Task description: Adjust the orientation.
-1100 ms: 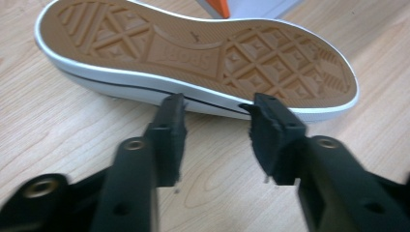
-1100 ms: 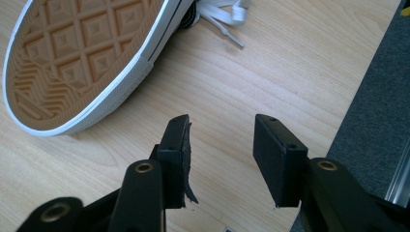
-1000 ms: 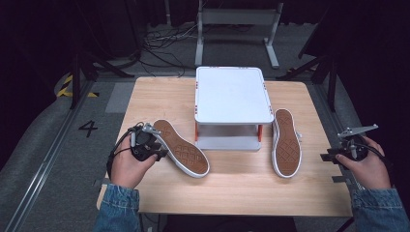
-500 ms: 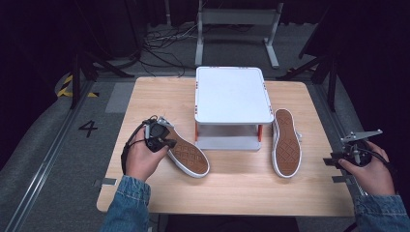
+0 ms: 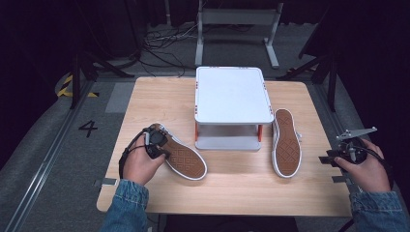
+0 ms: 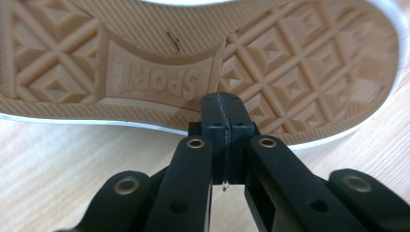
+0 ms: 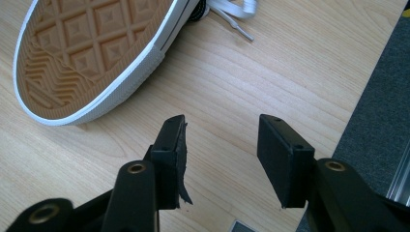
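Two shoes lie sole-up on the table [image 5: 232, 188], one each side of a white stand [image 5: 232, 94] at the middle. From the high view, the left shoe [image 5: 181, 158] sits angled, heel toward the near left, and the left gripper [image 5: 155, 141] is down at its heel end, touching or just over it; the hand [image 5: 140, 166] covers much of the tool, so the jaws can't be read from up there. The left gripper view settles it: the jaws are pressed together with nothing between them, tips against the near rim of the tan sole, right below the raised word SPORT, which no other view picks up. Whether the tips press on the rubber or only meet it, I can't tell. Over on the right, the right shoe [image 5: 286, 142] lies lengthwise beside the stand, and the right gripper [image 5: 333, 158] hangs at the table's right edge, well apart from it. The right gripper view shows those jaws spread wide over bare wood, the shoe's rounded end off to the upper left, and white laces [image 7: 232, 12] trailing out at the top, cut off by the frame. One pad's lining looks frayed at its lower edge.
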`<state>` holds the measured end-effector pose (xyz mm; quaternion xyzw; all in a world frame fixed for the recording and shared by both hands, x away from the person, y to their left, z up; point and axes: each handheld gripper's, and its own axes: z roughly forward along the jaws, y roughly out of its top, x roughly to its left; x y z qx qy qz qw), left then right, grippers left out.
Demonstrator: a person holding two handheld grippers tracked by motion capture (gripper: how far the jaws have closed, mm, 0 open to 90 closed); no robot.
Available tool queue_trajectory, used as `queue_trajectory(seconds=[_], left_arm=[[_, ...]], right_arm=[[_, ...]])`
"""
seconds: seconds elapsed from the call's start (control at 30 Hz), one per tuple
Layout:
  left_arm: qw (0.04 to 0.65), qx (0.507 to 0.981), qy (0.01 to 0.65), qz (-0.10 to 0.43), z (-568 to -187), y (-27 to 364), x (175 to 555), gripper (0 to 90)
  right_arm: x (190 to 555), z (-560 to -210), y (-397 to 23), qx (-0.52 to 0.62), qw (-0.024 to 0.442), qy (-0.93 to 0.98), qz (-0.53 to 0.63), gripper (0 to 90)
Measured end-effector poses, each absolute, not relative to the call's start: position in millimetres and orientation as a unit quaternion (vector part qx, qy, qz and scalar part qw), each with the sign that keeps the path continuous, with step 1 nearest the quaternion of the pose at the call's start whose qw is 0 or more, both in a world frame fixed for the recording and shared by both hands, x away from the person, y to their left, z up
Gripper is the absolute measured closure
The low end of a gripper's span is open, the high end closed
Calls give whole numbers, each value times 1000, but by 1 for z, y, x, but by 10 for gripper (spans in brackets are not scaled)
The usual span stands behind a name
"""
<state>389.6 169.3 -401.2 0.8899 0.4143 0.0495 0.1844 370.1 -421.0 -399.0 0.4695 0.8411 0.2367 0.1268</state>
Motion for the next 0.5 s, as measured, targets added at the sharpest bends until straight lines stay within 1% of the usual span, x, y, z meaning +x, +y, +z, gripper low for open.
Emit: queue_trajectory(seconds=[0.07, 0.17, 0.3, 0.4, 0.5], left_arm=[[166, 889, 423, 45, -408, 173, 387, 899], [163, 887, 431, 39, -414, 180, 385, 899], [198, 876, 437, 38, -418, 185, 383, 899], [218, 871, 437, 51, -422, 176, 388, 899], [242, 868, 432, 43, -425, 164, 400, 899]], right_arm=[[372, -399, -419, 468, 126, 842, 237, 543], [373, -399, -417, 464, 126, 843, 239, 543], [374, -398, -416, 464, 127, 843, 240, 542], [373, -397, -417, 466, 129, 842, 240, 542], [373, -397, -416, 466, 131, 841, 240, 542]])
